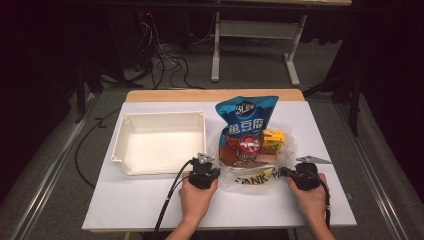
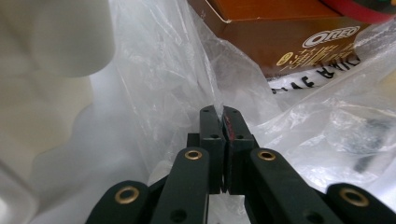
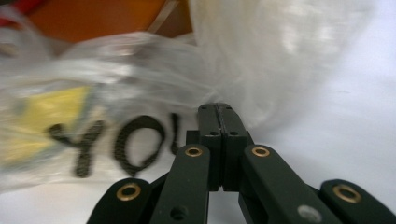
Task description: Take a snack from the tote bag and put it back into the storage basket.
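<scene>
White tabletop (image 1: 150, 200): plastic bag (image 1: 250, 172) lies between both claws, left claw (image 2: 219, 112) pinching its film, right claw (image 3: 218, 109) together beside it.

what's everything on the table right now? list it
plastic bag: 1, clear with black lettering, centre-right of the table, snacks on it
blue snack pouch: 1, blue, far end of the pile
brown box: 1, brown with Oreo lettering, middle of the pile
yellow pack: 1, yellow, right side of the pile
round red item: 1, red and white, on top of the brown box; cannot tell what it is
tray: 1, white, left of the pile, nothing in it
table: 1, white sheet over wood
left gripper: 1, black, shut on the bag's film at its near-left edge
right gripper: 1, black, shut, at the bag's near-right edge
</scene>
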### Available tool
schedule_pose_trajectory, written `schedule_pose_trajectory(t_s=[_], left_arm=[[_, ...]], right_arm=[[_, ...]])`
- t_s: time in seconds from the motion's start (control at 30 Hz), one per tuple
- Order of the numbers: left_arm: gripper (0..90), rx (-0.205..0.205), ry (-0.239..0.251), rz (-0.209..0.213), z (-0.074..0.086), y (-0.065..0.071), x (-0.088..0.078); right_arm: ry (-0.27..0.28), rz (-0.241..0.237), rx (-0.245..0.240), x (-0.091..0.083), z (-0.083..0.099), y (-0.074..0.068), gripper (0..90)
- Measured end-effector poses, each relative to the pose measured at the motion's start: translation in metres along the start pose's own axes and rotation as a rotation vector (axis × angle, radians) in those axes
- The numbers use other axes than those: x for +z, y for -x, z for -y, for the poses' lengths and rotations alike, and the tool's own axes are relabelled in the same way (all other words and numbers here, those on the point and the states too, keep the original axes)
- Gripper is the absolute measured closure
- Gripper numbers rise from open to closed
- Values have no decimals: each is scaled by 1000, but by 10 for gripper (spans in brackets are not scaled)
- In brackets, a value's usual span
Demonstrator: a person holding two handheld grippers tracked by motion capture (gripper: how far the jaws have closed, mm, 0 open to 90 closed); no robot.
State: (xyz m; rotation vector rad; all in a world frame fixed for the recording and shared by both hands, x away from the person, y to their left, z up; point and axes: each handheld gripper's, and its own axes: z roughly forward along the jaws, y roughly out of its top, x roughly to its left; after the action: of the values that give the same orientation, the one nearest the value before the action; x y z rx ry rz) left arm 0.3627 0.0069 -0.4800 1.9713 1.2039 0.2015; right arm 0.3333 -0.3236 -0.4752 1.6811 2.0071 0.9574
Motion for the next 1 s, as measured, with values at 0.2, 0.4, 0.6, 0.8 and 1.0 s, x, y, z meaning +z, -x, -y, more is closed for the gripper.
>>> schedule_pose_trajectory(t_s=[0.2,0.4,0.6,0.8,1.0], left_arm=[[857,12,12,7,2,0,-2],[839,52,14,-6,3,8,0],[860,64,2,-4,4,2,-3],[884,63,6,-9,5,-1,-4],[756,59,19,13,6,-4,-8]], right_arm=[[152,-39,41,-30,0,-1,831],[293,-77,-19,-44,-21,-35,406],[121,-22,-43,-9,-2,-33,839],[-9,-57,-11,1,5,-20,900],[89,-21,-56,-22,5,-26,511]])
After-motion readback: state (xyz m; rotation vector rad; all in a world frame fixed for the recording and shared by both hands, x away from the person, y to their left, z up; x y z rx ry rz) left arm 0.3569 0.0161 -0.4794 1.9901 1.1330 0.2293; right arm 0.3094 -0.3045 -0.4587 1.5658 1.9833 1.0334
